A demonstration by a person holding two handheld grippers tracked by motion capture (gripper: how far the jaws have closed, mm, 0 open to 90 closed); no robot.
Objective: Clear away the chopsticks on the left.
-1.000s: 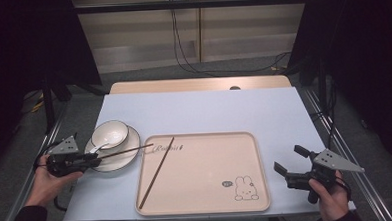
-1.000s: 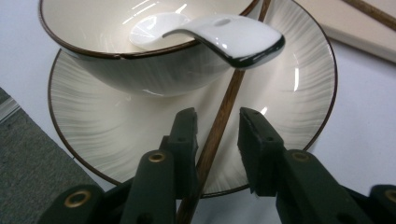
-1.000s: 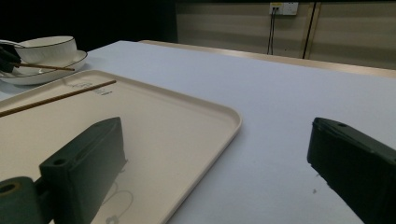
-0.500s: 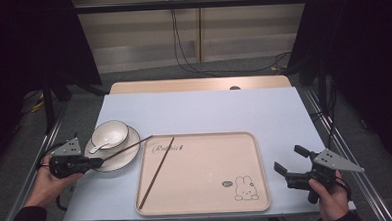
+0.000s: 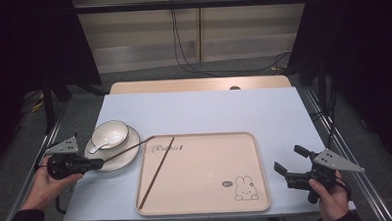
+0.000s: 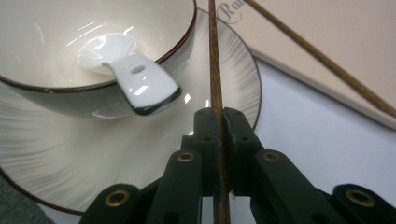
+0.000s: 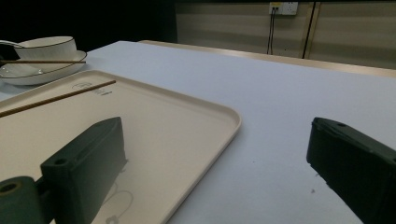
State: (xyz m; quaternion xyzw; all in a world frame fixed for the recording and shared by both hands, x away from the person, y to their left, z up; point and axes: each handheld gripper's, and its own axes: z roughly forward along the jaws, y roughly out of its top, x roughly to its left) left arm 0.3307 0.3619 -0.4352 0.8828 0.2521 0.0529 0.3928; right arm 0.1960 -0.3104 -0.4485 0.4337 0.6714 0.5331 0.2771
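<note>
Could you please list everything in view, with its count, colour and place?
held chopstick: one, brown wood, clamped in the left gripper, slanting over the plate toward the tray
loose chopstick: one, brown wood, lying slantwise on the tray's left part
bowl: one, white with a dark rim, on the plate
spoon: one, white ceramic, in the bowl, handle over the rim
plate: one, white with a dark rim, left of the tray
tray: one, beige with a rabbit drawing, table centre
table: one, pale blue-white top
left gripper: one, black, jaws shut on the chopstick
right gripper: one, black, jaws open, right of the tray
</note>
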